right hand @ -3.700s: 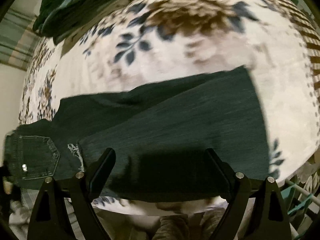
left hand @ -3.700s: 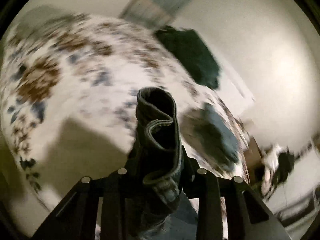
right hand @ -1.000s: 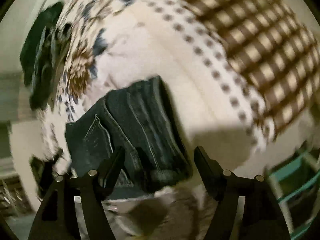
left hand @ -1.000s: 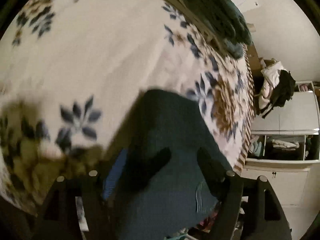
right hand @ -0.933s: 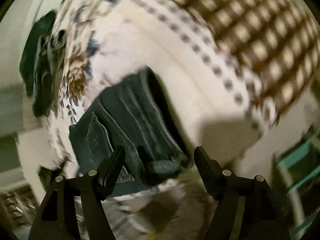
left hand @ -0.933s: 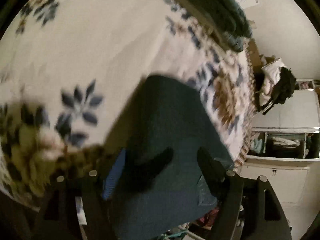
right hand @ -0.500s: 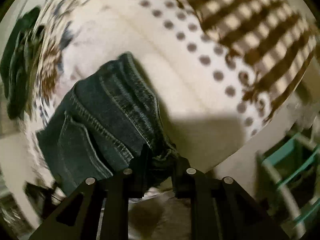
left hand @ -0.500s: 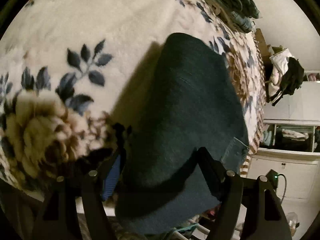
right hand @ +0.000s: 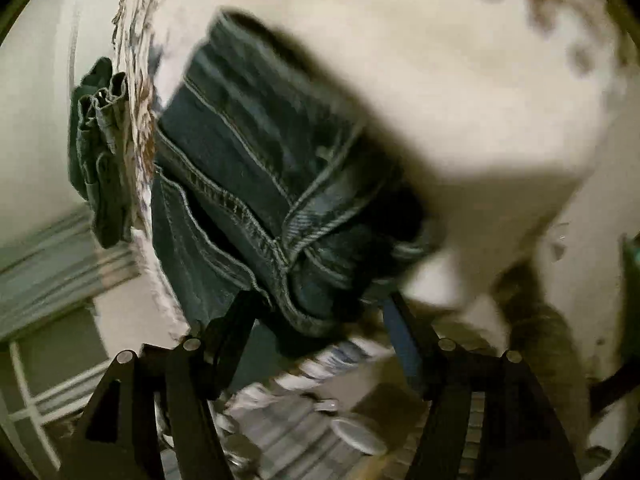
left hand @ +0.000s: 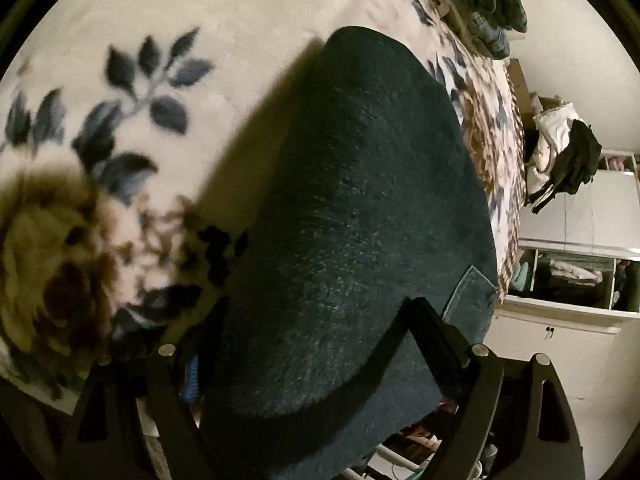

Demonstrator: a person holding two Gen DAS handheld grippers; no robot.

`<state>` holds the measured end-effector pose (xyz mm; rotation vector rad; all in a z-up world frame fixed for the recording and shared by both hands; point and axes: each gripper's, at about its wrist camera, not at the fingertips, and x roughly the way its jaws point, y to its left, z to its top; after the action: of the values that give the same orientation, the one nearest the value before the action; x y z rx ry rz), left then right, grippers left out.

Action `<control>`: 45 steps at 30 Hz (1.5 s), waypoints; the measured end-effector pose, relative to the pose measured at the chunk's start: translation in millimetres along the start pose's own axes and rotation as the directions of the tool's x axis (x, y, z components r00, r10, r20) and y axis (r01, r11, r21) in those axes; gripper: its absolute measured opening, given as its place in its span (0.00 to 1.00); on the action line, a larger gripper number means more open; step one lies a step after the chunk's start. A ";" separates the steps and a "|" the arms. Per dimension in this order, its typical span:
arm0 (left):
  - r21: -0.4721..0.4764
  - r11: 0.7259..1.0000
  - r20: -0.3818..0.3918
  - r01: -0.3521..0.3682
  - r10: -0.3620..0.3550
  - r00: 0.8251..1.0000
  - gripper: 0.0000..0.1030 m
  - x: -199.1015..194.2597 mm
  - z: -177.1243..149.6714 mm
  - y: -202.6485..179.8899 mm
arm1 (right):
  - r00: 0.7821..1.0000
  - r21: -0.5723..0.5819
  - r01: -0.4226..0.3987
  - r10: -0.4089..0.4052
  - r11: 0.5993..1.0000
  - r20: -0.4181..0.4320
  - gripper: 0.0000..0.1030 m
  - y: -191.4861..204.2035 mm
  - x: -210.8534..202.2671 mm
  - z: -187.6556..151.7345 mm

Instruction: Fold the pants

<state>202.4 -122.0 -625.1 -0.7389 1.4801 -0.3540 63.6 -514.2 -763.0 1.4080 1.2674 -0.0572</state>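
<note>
Jaws apart on both: straddling the folded pants [left hand: 360,200] on the bed [left hand: 200,20] with left gripper [left hand: 312,316] and right gripper [right hand: 320,304], seemingly finishing the last fold; next, probably pressing the bundle flat.

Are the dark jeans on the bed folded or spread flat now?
Folded: the jeans lie as a thick stacked bundle on the blanket, layered seams showing.

left gripper [left hand: 304,320]: fingers spread wide, low over dark fabric, nothing pinched | right gripper [right hand: 320,300]: fingers apart, bracketing bunched denim edge at their tips, contact unclear from blur
</note>
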 end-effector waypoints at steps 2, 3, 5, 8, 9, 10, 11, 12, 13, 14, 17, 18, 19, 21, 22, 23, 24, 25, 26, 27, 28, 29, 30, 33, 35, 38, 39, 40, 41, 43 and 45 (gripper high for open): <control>-0.002 1.000 -0.003 0.003 -0.003 1.000 0.87 0.8 0.9 0.2 | 0.999 0.001 -0.034 0.034 0.999 0.021 0.85 1.4 6.2 -1.9; -0.003 1.000 -0.004 0.003 -0.003 1.000 0.88 0.8 1.4 0.7 | 0.999 -0.005 -0.031 0.031 1.000 0.022 0.86 2.6 6.2 -4.4; -0.005 1.000 -0.006 0.003 -0.003 1.000 0.88 2.4 2.3 0.0 | 0.999 -0.004 -0.040 0.040 0.999 0.003 0.86 4.0 9.8 -10.4; -0.005 1.000 -0.007 0.002 -0.002 1.000 0.88 2.1 1.9 0.7 | 0.998 0.020 -0.056 0.057 0.998 -0.039 0.86 3.1 21.0 -20.0; -0.005 1.000 -0.008 0.002 -0.002 1.000 0.88 2.1 1.9 0.9 | 0.998 0.019 -0.057 0.057 0.998 -0.039 0.86 1.4 23.7 -23.5; -0.005 1.000 -0.008 0.002 -0.002 1.000 0.88 2.0 1.8 0.9 | 0.997 0.024 -0.067 0.068 0.997 -0.027 0.86 -0.6 24.0 -24.4; -0.005 1.000 -0.009 0.001 -0.001 1.000 0.88 2.2 1.8 0.7 | 0.996 0.035 -0.087 0.087 0.996 -0.012 0.86 0.7 27.9 -23.7; -0.004 1.000 -0.010 0.001 -0.001 1.000 0.88 2.5 2.1 0.6 | 0.994 0.047 -0.109 0.109 0.993 0.008 0.86 1.6 30.7 -22.1; -0.004 1.000 -0.011 0.002 -0.002 1.000 0.88 2.4 2.0 0.8 | 0.992 0.054 -0.126 0.125 0.991 0.024 0.86 0.5 30.6 -21.8; -0.002 1.000 -0.012 0.003 -0.003 1.000 0.88 2.6 2.2 1.3 | 0.987 0.051 -0.152 0.150 0.987 0.052 0.86 3.7 31.3 -20.9; 0.000 1.000 -0.013 0.007 -0.007 1.000 0.88 3.1 3.0 2.1 | 0.984 0.033 -0.158 0.154 0.987 0.092 0.86 15.4 34.4 -18.3; -0.001 1.000 -0.013 0.008 -0.008 1.000 0.88 5.1 4.8 0.0 | 0.983 0.035 -0.158 0.154 0.987 0.100 0.86 19.4 36.9 -17.3; -0.003 1.000 -0.013 0.009 -0.009 1.000 0.88 4.9 4.6 0.6 | 0.982 0.035 -0.162 0.158 0.986 0.108 0.86 21.8 38.2 -17.0; -0.007 1.000 -0.011 0.011 -0.011 1.000 0.88 5.2 5.0 0.2 | 0.975 0.012 -0.176 0.173 0.984 0.139 0.86 31.5 35.9 -17.8; -0.009 1.000 -0.010 0.013 -0.013 1.000 0.88 5.1 5.0 0.7 | 0.972 -0.001 -0.182 0.180 0.983 0.151 0.86 35.3 34.1 -19.1; -0.009 1.000 -0.010 0.014 -0.014 1.000 0.88 5.4 5.1 1.0 | 0.969 -0.040 -0.175 0.179 0.984 0.167 0.86 44.4 32.0 -20.3; -0.009 1.000 -0.010 0.015 -0.015 1.000 0.88 5.5 5.3 1.4 | 0.969 -0.066 -0.161 0.171 0.985 0.177 0.86 49.4 31.9 -20.8; -0.008 1.000 -0.009 0.014 -0.014 1.000 0.88 5.6 5.3 1.5 | 0.970 -0.083 -0.147 0.160 0.986 0.181 0.86 52.2 33.9 -20.6; -0.007 1.000 -0.011 0.013 -0.013 1.000 0.88 5.7 5.4 1.4 | 0.973 -0.087 -0.128 0.142 0.988 0.183 0.86 51.9 39.3 -19.2; -0.006 1.000 -0.011 0.013 -0.013 1.000 0.88 5.6 5.2 2.3 | 0.974 -0.083 -0.125 0.138 0.989 0.181 0.86 50.7 42.9 -16.8; -0.005 1.000 -0.011 0.011 -0.011 1.000 0.89 5.7 5.3 2.9 | 0.973 -0.079 -0.133 0.145 0.988 0.181 0.86 49.1 44.1 -13.8; -0.006 1.000 -0.010 0.011 -0.011 1.000 0.89 5.6 5.3 2.6 | 0.971 -0.076 -0.145 0.157 0.987 0.183 0.86 48.1 44.5 -11.9; -0.009 1.000 -0.010 0.011 -0.011 1.000 0.89 5.6 5.2 2.5 | 0.970 -0.078 -0.148 0.160 0.986 0.183 0.86 50.2 45.6 -11.8; -0.021 1.000 -0.005 -0.011 0.011 1.000 0.89 5.8 5.5 0.4 | 0.968 -0.079 -0.136 0.149 0.988 0.201 0.80 53.3 48.4 -16.0; -0.010 1.000 0.004 -0.025 0.025 1.000 0.87 5.6 5.1 -3.7 | 0.967 -0.059 -0.124 0.134 0.991 0.219 0.69 50.7 48.0 -18.6; 0.013 0.999 0.044 -0.038 0.038 0.998 0.55 -0.8 0.9 -6.1 | 0.965 -0.061 -0.087 0.099 0.994 0.241 0.49 54.7 45.9 -24.6; 0.016 1.000 0.059 -0.023 0.022 0.998 0.42 -6.2 -2.0 -3.9 | 0.965 -0.065 -0.074 0.088 0.995 0.246 0.45 58.7 46.0 -27.5; 0.018 1.000 0.073 -0.012 0.011 0.997 0.35 -10.1 -4.2 -2.9 | 0.965 -0.074 -0.059 0.076 0.995 0.251 0.43 63.9 44.8 -26.2; 0.023 1.000 0.087 0.002 -0.004 0.996 0.33 -15.2 -6.8 -3.4 | 0.965 -0.082 -0.050 0.069 0.995 0.253 0.41 68.4 44.9 -28.3; 0.045 0.999 0.109 0.005 -0.010 0.994 0.27 -25.3 -12.2 -9.9 | 0.965 -0.097 -0.027 0.051 0.995 0.259 0.39 79.9 43.1 -33.9; 0.071 0.997 0.126 0.010 -0.019 0.992 0.25 -36.6 -16.4 -20.1 | 0.962 -0.113 -0.015 0.045 0.994 0.269 0.36 87.5 30.8 -35.7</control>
<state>187.5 -117.3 -583.0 -0.7036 1.3372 -0.3618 114.5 -445.1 -712.8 1.2757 1.0066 -0.1529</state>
